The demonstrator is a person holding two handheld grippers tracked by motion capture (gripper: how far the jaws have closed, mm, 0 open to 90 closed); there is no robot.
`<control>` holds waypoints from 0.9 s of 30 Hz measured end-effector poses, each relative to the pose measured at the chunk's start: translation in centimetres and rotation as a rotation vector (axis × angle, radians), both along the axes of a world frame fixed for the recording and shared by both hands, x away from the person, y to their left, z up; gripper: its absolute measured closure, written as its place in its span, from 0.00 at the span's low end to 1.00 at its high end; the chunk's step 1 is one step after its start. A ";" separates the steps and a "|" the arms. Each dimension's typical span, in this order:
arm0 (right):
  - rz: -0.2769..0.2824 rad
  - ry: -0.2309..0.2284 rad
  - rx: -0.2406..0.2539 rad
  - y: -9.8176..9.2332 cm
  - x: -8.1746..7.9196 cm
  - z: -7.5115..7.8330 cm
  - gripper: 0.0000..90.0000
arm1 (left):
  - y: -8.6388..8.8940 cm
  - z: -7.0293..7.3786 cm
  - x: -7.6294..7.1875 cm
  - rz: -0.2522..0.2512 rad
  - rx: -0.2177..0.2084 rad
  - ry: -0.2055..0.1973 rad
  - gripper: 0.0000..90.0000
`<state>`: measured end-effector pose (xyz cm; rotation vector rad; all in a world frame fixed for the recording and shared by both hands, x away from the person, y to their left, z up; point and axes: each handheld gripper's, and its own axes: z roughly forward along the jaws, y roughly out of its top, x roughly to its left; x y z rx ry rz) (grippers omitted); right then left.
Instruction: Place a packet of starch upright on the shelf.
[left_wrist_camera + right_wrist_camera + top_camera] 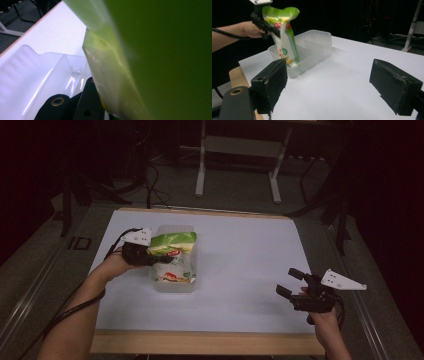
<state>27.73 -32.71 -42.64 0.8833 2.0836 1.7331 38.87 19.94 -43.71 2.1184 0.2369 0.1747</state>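
My left tongs [150, 256] gripped the green snack bag [172, 255], bottom already inside the clear plastic bin [176, 287] at 10 o'clock on the bench [240, 270]; letting go remained. Right tongs [291, 282] idled open at 4 o'clock.

Little can be read. On the floor [60, 265] beyond the table's [240, 270] nine-o'clock edge stand pale letters — seemingly "ID". The green snack bag [283, 37] carries a small red logo and a round green mark — both too blurred to read in any view.
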 end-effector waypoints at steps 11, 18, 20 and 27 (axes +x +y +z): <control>0.015 0.008 -0.006 0.2 0.0 -0.3 0.16 | -0.5 -2.6 -0.2 -0.018 -0.013 0.005 0.90; 0.023 0.008 -0.011 0.4 0.0 -0.3 0.16 | -0.9 -2.5 -0.7 0.045 0.010 -0.004 0.71; 0.016 0.003 -0.014 0.4 -0.1 -0.3 0.16 | -1.0 -2.4 -0.8 0.087 -0.005 0.033 0.59; -0.002 -0.008 -0.021 0.2 -0.1 -0.3 0.16 | -0.6 -2.2 -1.8 0.240 -0.057 0.035 0.11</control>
